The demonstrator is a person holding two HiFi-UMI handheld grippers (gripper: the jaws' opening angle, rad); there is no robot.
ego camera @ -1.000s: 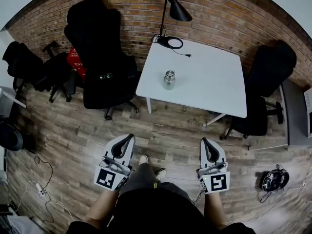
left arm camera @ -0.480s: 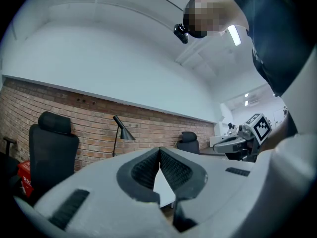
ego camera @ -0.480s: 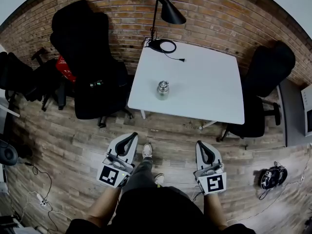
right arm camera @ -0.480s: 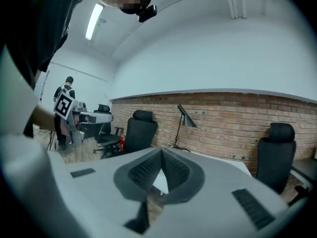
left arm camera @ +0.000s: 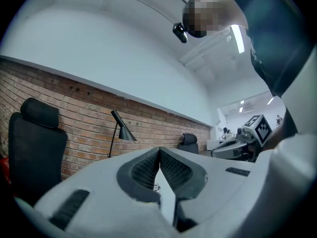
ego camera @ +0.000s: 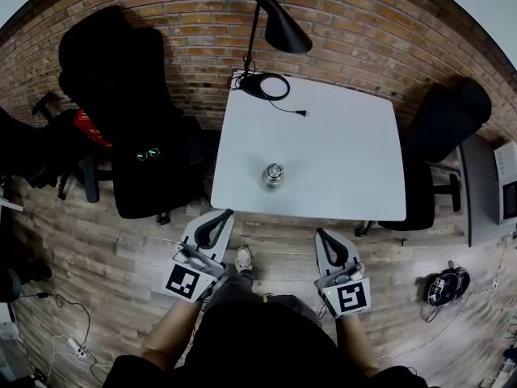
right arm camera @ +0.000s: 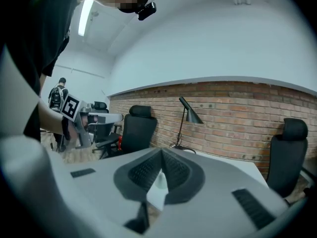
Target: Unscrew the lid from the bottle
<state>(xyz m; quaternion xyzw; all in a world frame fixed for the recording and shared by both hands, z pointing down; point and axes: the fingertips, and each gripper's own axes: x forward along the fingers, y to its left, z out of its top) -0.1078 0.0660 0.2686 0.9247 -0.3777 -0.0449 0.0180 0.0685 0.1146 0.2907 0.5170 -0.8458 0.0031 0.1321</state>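
Note:
A small metal bottle (ego camera: 273,175) with its lid on stands upright on the white table (ego camera: 339,160), near the front edge. Both grippers are held short of that edge, over the wooden floor. My left gripper (ego camera: 225,215) points at the table's front left corner, jaws shut with nothing between them. My right gripper (ego camera: 321,234) sits right of the bottle, also shut and empty. In the left gripper view the pads (left arm camera: 159,151) meet, and a sliver of the bottle (left arm camera: 156,187) shows below them. The right gripper (right arm camera: 161,151) is shut in its own view too.
A black desk lamp (ego camera: 271,24) with a coiled cable (ego camera: 260,84) stands at the table's back left. Black office chairs stand left (ego camera: 129,128) and right (ego camera: 440,136) of the table. A brick wall (ego camera: 363,31) runs behind it. A dark object (ego camera: 444,285) lies on the floor at right.
The person has stepped toward the table: table and bottle sit lower and nearer in the head view. Both grippers are closer to the table's front edge and stay shut.

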